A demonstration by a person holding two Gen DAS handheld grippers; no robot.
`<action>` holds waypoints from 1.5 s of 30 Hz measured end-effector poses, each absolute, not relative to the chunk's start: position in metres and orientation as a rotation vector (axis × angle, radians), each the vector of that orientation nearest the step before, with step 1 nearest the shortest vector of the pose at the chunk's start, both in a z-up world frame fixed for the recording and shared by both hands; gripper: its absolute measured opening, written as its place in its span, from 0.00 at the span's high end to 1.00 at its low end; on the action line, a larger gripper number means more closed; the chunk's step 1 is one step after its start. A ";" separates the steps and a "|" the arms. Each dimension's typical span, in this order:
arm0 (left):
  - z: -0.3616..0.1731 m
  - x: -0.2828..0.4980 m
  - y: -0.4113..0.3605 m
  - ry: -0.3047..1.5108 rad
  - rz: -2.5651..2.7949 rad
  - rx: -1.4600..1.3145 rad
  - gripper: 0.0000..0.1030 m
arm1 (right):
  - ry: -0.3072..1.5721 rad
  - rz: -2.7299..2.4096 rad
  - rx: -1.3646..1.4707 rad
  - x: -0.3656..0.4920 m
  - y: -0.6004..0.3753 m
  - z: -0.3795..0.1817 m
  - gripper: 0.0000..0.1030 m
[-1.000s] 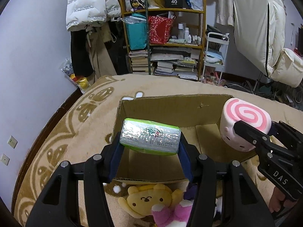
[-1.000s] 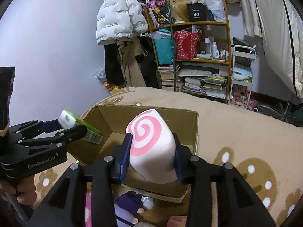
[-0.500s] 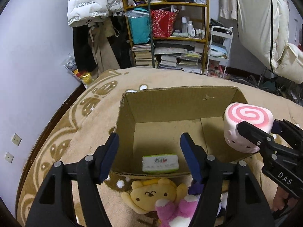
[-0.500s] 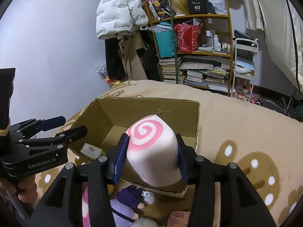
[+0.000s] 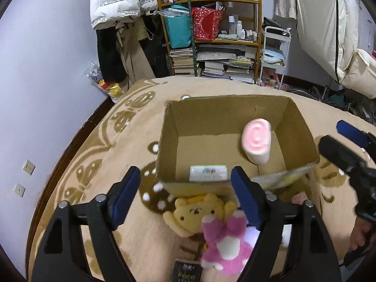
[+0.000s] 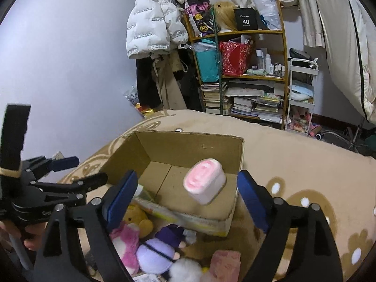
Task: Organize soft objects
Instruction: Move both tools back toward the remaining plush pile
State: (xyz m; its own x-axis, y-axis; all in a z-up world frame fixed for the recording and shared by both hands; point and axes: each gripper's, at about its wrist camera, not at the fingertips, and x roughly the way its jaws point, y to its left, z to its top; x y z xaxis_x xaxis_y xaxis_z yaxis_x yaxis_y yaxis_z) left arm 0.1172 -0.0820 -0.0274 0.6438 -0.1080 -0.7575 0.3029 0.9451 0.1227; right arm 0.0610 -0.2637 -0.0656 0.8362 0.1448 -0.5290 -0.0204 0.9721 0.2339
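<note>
Left gripper: jaws spread wide, nothing between the blue pads; hovering over the near edge of the box, above the plush pile. Also seen from the right wrist view at far left, side-on.
Right gripper: jaws wide apart, empty; pointed at the box from its near right corner. One dark finger and one blue pad visible at the right edge of the left wrist view.
Cardboard box: open-topped, sitting on the beige patterned rug; near flap folded outward and down.
Pink swirl plush: motion-blurred, inside the box outline toward its right side, clear of both grippers; whether resting on the box floor or still in the air cannot be told. Same item in the right wrist view.
Green-and-white packet: lying flat on the box floor against the near wall, left of the swirl plush.
Yellow bear plush: on the rug just outside the near wall of the box, face up.
Pink-and-white plush: lying partly over the yellow bear, below the left gripper's right finger.
Purple plush: on the rug beside the pink one, near the right gripper's left finger.
Background: bookshelf with stacked books and bags; white puffer jacket hanging to its left.
</note>
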 end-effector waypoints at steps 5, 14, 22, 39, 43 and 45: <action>-0.023 0.098 -0.069 0.852 -0.238 0.210 0.13 | 0.572 0.078 0.236 0.041 -0.263 -0.061 0.00; -0.019 0.072 -0.056 0.879 -0.207 0.229 0.05 | 0.635 0.067 0.261 0.022 -0.264 -0.066 0.00; -0.023 0.062 -0.045 0.914 -0.211 0.220 0.05 | 0.687 0.046 0.262 0.011 -0.260 -0.075 0.00; -0.064 0.080 -0.068 1.028 -0.238 0.251 0.05 | 0.860 -0.022 0.308 0.038 -0.274 -0.126 0.00; -0.074 0.086 -0.073 1.059 -0.243 0.254 0.05 | 0.902 -0.037 0.322 0.046 -0.277 -0.139 0.00; -0.080 0.089 -0.076 1.073 -0.246 0.253 0.05 | 0.922 -0.050 0.326 0.049 -0.279 -0.146 0.00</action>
State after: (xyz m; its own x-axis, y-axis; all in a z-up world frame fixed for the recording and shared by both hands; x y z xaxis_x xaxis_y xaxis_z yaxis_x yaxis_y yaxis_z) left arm 0.0886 -0.0756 -0.0796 0.4557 -0.0750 -0.8870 0.3187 0.9441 0.0839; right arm 0.0493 -0.2787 -0.1456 0.6070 0.0962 -0.7888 0.1811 0.9498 0.2551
